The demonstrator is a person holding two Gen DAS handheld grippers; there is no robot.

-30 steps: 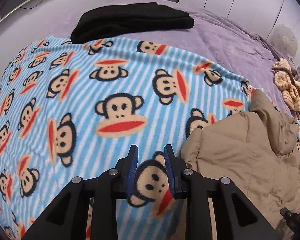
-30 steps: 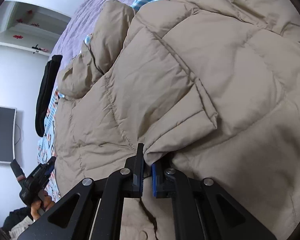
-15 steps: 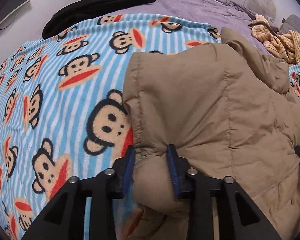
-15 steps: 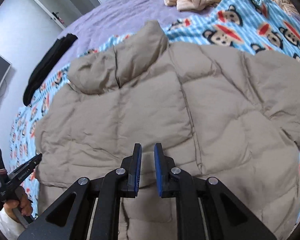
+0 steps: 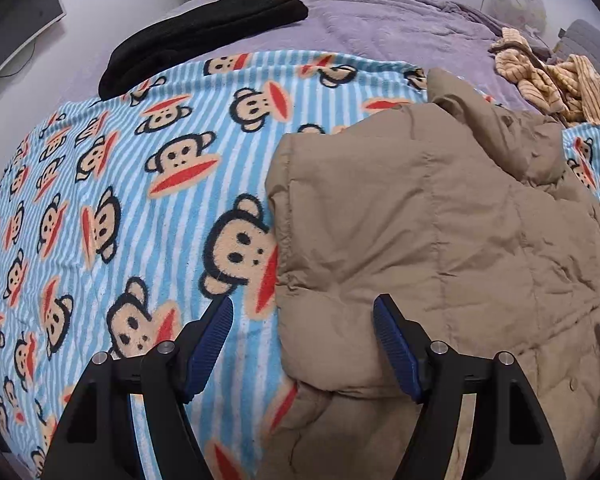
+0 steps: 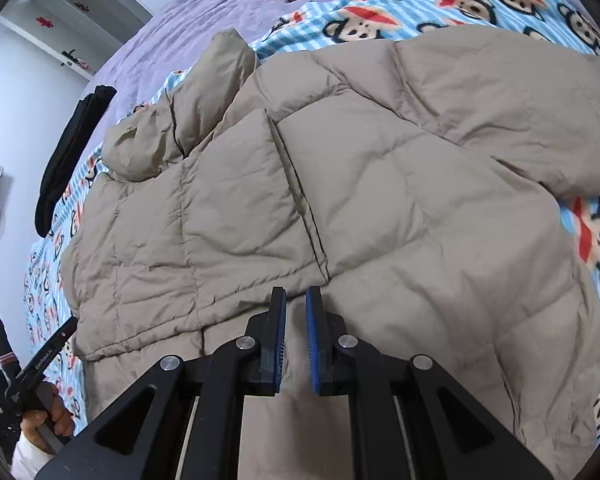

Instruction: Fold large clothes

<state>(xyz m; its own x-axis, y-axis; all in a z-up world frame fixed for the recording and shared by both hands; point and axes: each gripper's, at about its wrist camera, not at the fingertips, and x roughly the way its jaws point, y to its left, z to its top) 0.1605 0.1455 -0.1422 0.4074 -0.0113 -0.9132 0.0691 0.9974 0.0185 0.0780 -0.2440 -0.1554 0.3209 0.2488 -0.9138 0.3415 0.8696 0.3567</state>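
Bed blanket (image 5: 148,216) | left gripper (image 5: 302,344) spread | right-view: hand (image 6: 46,416), jacket (image 6: 340,208)

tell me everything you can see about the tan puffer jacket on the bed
The tan puffer jacket is quilted, matte and slightly wrinkled, with stitched square panels. It lies spread flat on the monkey-print blanket, collar bunched at the far end, one sleeve folded across the body, the other stretched out to the side. The left tongs are open around its folded edge; the right tongs, nearly closed, hold nothing above it.
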